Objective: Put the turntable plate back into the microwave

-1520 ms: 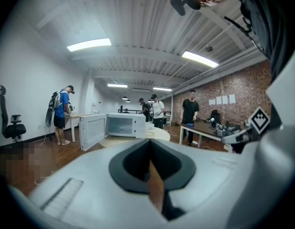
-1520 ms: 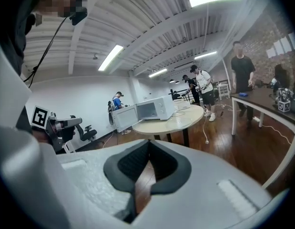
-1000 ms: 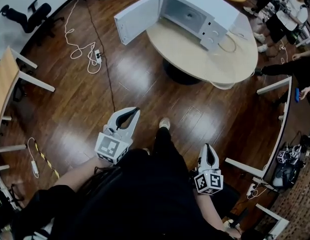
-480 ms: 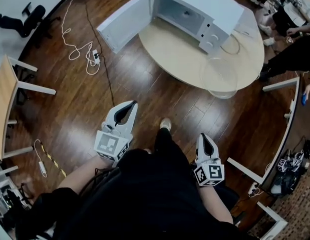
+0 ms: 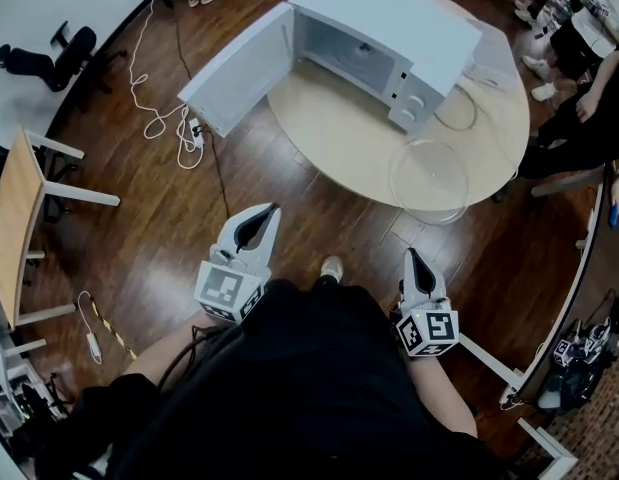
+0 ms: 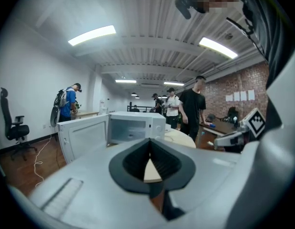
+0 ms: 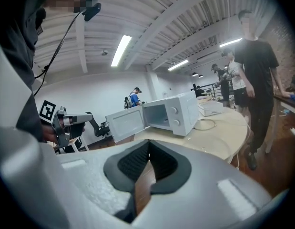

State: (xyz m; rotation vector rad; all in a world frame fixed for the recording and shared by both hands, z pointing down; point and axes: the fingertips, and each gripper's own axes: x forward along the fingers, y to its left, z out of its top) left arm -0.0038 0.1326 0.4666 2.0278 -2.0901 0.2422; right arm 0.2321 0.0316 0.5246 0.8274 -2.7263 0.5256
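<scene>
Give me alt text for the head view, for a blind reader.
Seen from above, a person holds the left gripper and right gripper, both shut and empty, over a wooden floor. Ahead, a microwave with its door open sits on a round table, the clear turntable plate lying beside it.

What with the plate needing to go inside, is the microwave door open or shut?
Open: the door stands swung wide from the microwave, exposing its cavity; the glass plate lies outside.

Plate (image 5: 430,180): clear glass, outline faint on table (image 5: 329,108); whether near rim overhangs edge, cannot tell. Microwave (image 5: 389,28): cavity floor shadowed, dial markings too small. Hands holding grippers hidden under torso (image 5: 289,388). Bystanders (image 5: 574,118) cut off at right edge.
</scene>
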